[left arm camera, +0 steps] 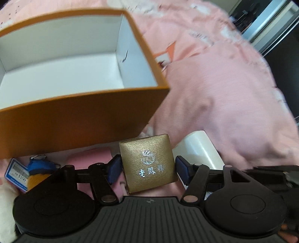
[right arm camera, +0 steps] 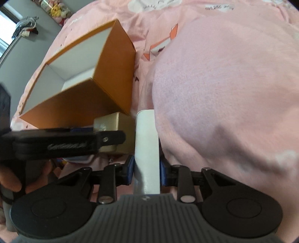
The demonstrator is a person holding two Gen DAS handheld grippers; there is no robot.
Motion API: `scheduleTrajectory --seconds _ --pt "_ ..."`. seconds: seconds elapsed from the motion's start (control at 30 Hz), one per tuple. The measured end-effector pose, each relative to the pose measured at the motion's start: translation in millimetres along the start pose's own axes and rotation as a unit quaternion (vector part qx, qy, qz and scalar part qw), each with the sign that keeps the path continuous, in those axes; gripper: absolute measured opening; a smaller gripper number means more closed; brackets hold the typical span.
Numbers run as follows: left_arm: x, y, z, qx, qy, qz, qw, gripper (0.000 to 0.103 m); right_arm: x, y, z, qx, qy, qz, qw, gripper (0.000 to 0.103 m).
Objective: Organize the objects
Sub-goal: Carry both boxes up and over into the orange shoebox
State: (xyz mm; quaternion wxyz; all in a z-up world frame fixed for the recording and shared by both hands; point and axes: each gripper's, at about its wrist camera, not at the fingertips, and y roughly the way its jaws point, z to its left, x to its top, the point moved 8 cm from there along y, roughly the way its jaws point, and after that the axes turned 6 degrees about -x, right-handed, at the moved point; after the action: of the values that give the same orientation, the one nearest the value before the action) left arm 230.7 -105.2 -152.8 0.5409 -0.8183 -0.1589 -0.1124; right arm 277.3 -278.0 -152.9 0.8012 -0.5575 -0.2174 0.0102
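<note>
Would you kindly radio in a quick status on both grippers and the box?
Left gripper shut on gold box. Right gripper shut on white box. Orange box open, just ahead. Nothing blocking its opening.

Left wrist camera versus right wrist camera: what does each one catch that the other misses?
Only the left wrist view shows a blue-and-white tag and a blue keyring lying below the orange box. Only the right wrist view shows plush toys in the far background. Both show the orange box, the gold box held by the left gripper, the white object in the right gripper, and the pink bedding.
</note>
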Motion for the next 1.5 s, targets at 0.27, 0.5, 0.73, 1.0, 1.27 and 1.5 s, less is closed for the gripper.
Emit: scheduleTrajectory --seconds 0.27,0.5,0.73,1.0,1.27,1.5 --pt "4.3 -90.8 0.5 -0.047 0.035 -0.092 0.9941 0.071 25.3 -59.4 25.0 -0.002 0.002 -0.079 0.997 0.029" --pt "58.5 -152.1 15.4 -0.036 0.038 -0.169 0.9842 0.070 97.6 -84.6 82.2 0.019 -0.028 -0.141 0.989 0.029" --pt "113.5 -138.4 72.0 0.010 0.017 -0.171 0.9850 0.070 166.1 -29.7 141.3 0.024 -0.050 -0.138 0.989 0.029" --pt "120.5 -92.9 137.5 0.024 -0.021 -0.127 0.9914 0.070 181.6 89.6 148.8 -0.023 -0.050 -0.045 0.997 0.029" --pt "128.2 -65.5 158.5 0.014 -0.036 -0.098 0.9945 0.070 188.8 139.3 142.0 -0.042 -0.035 0.004 0.998 0.030" --pt "129.6 -59.3 162.4 0.004 -0.040 -0.088 0.9953 0.070 193.9 139.8 147.7 -0.075 -0.101 0.008 0.992 0.038"
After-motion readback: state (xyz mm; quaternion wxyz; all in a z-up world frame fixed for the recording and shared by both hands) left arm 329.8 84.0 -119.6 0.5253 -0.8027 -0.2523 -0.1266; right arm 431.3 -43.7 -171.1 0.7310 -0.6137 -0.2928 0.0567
